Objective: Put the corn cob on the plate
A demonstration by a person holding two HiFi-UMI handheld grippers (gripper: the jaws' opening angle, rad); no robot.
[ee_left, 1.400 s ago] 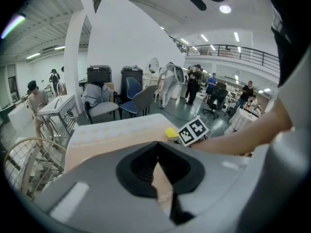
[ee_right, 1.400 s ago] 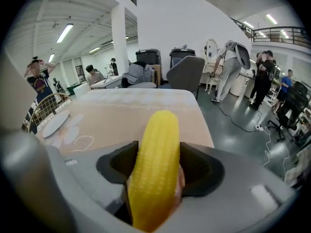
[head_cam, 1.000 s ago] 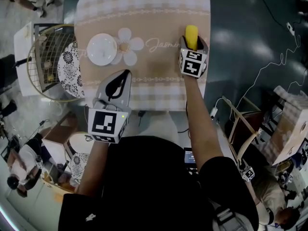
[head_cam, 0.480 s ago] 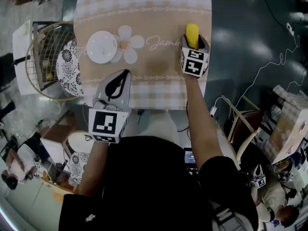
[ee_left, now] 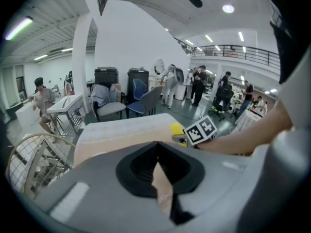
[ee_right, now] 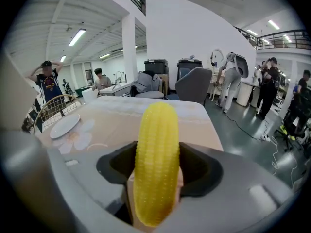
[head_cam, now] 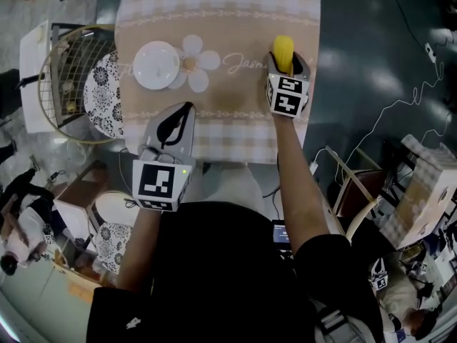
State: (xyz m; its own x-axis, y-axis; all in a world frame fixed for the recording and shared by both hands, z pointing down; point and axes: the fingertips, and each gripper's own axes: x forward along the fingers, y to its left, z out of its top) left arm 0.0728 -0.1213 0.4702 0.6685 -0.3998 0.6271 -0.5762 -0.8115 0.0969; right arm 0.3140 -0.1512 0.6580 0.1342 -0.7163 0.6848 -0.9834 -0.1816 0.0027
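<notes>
**Corn cob clamped in the right fingers, plate well off to their left**

The right gripper (ee_right: 156,176) has its fingers closed on the corn cob (ee_right: 156,149). The yellow cob stands lengthwise between them, and its rounded far end reaches well past the fingertips. Dark finger pads press on both its sides, so the fingers are held only as far apart as the cob is thick. In the head view the cob sits over the right part of the counter (head_cam: 228,20), just right of the script printed on the checked cloth (head_cam: 214,131). Whether its underside touches the cloth cannot be told.

The white plate (head_cam: 156,65) lies flat on the counter, well apart from the right fingers and to their left. It touches a petal of the printed white flower (head_cam: 194,63), which lies between the plate and the cob. In the right gripper view the plate shows far off to the left of the fingers.

The left gripper (head_cam: 183,111) hangs over the near edge of the counter with its fingertips pressed together and nothing between them. The plate is ahead of those tips and a little to their left, not touching them. A round wire basket (head_cam: 68,77) stands beside the counter, farther left than the plate.
</notes>
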